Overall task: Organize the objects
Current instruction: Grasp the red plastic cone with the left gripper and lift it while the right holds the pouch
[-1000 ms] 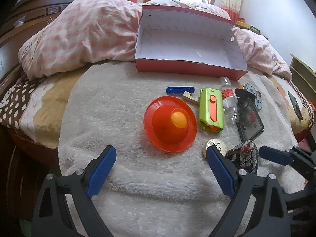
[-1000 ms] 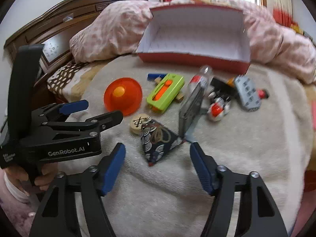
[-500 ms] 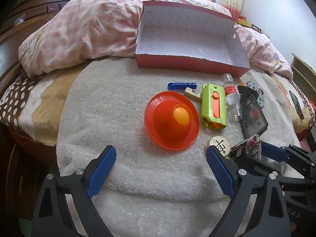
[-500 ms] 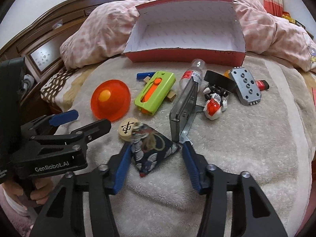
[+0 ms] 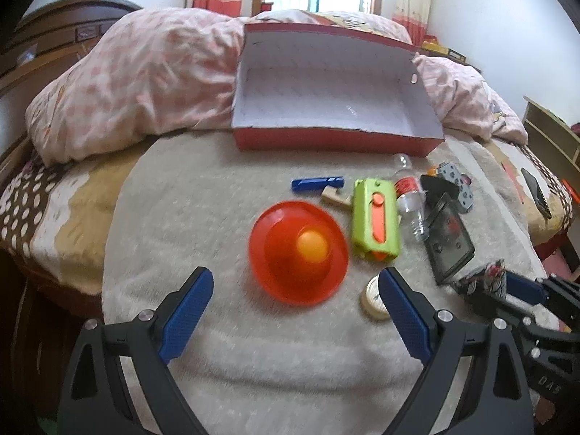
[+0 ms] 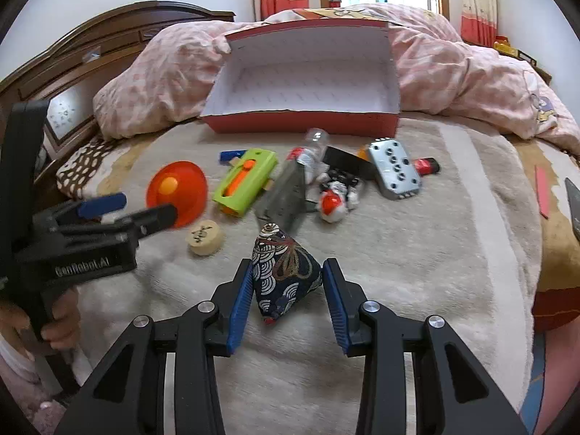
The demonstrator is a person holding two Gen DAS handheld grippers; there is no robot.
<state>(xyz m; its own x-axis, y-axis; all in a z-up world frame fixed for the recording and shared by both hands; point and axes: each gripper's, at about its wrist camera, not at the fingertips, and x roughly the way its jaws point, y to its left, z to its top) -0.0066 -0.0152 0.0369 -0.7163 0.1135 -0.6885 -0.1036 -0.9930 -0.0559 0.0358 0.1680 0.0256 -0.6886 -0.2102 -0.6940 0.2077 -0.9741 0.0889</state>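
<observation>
Closing in, the right gripper (image 6: pixel 286 290) now brackets the patterned pouch (image 6: pixel 284 275), seemingly gripped, ready for boxing; the left gripper (image 5: pixel 295 311) is held wide open, empty.

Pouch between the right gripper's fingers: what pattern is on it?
Dark navy pouch with white wave-scale arcs and brownish motifs, clearest in the right wrist view.

Hidden, clipped and blurred bits

From my left claw's camera, my right gripper (image 5: pixel 507 284) hides most of the patterned pouch (image 5: pixel 489 273), its body clipped at the frame's right. Beyond my right claw, the grey case (image 6: pixel 286 195) smears, and the disc's (image 6: pixel 203 236) mark is unreadable.
</observation>
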